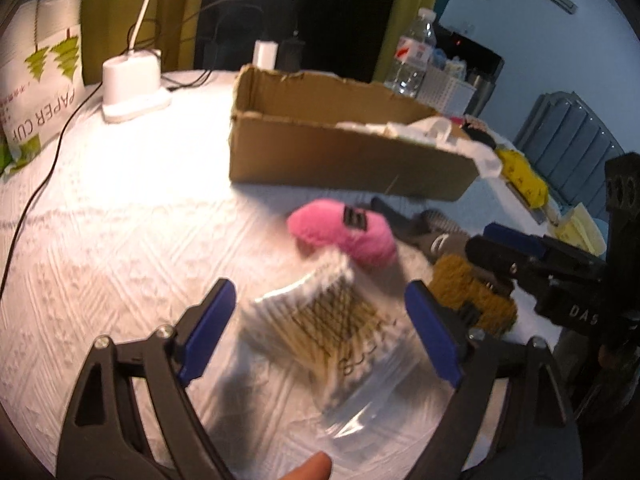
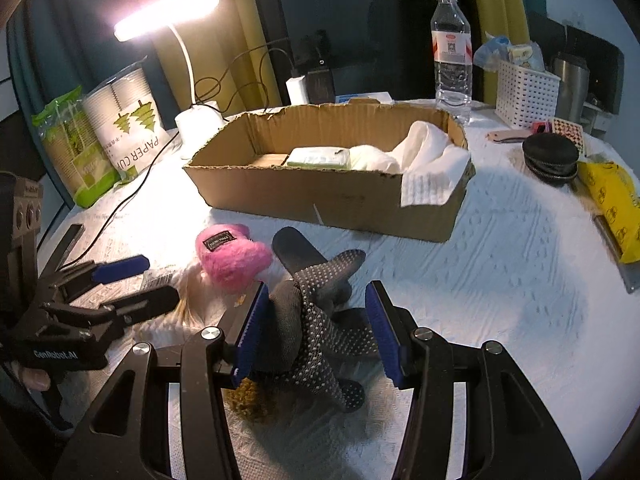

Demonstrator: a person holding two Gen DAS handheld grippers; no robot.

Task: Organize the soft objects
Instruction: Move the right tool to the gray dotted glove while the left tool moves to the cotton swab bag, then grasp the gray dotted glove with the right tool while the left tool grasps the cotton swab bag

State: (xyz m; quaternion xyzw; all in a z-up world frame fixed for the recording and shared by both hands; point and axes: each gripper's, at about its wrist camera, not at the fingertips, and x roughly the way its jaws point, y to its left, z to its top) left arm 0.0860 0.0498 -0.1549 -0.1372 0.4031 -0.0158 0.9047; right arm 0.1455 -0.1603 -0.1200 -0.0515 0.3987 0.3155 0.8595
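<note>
The left claw is spread wide above a clear bag of cotton swabs lying flat on the white textured surface, its 2 blue pads on either side of the bag without touching it. The right claw is also spread, straddling a heap of dark socks with white grip dots; the left pad sits close against the heap, the right pad stands apart from it. A pink fluffy pouch lies just beyond the bag and beside the socks, and a brown fuzzy item lies partly under the socks, near the right claw. Behind them stands an open cardboard box, which already holds a white towel draped over its right end and a pale green packet near the middle. Further back are a lit desk lamp, a pack of paper cups, a water bottle and a white basket. A black round case and a yellow packet lie at the right.
</note>
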